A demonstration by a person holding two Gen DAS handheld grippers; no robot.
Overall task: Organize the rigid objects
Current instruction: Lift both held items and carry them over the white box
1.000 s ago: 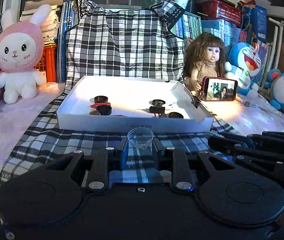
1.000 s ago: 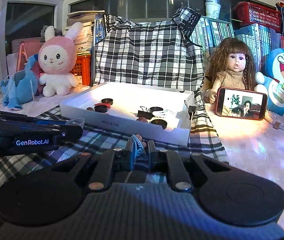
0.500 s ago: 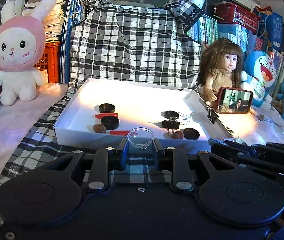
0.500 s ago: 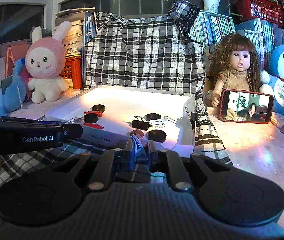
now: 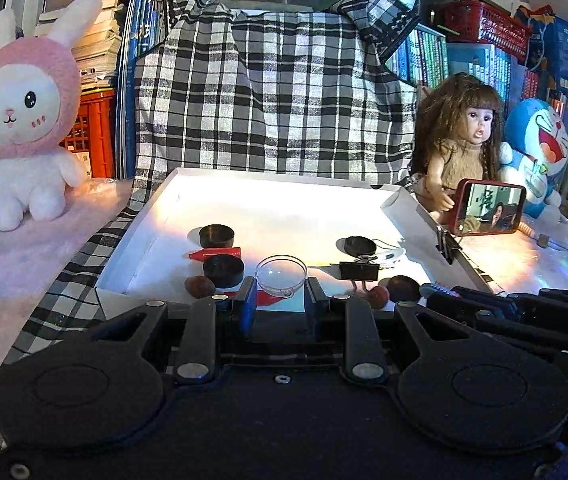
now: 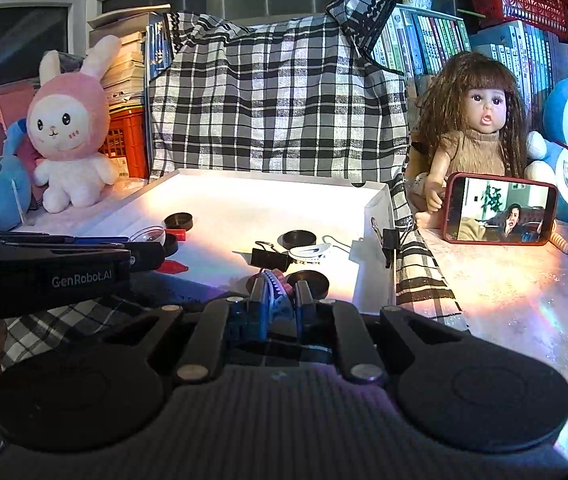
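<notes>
Your left claw (image 5: 281,300) is clamped on a small clear plastic dish (image 5: 281,275), holding it by its near rim just above the front edge of the white tray (image 5: 156,224). Your right claw (image 6: 276,294) is closed tight on a small blue toothed clip (image 6: 273,286), which stands upright between the pads over the tray's near right corner.

Inside the tray you have 2 black round caps (image 5: 216,236) on the left with a red cone-shaped piece (image 5: 214,254) between them, a brown nut-like lump (image 5: 200,286) beside the nearer cap, and a black binder clip (image 5: 358,270) on the right near another black cap (image 5: 360,245). The tray sits on a black-and-white plaid cloth (image 5: 276,100) spread over the desk. A pink bunny plush (image 5: 24,120) stands to the left, and a doll (image 5: 464,148) behind a phone (image 5: 490,208) to the right.
</notes>
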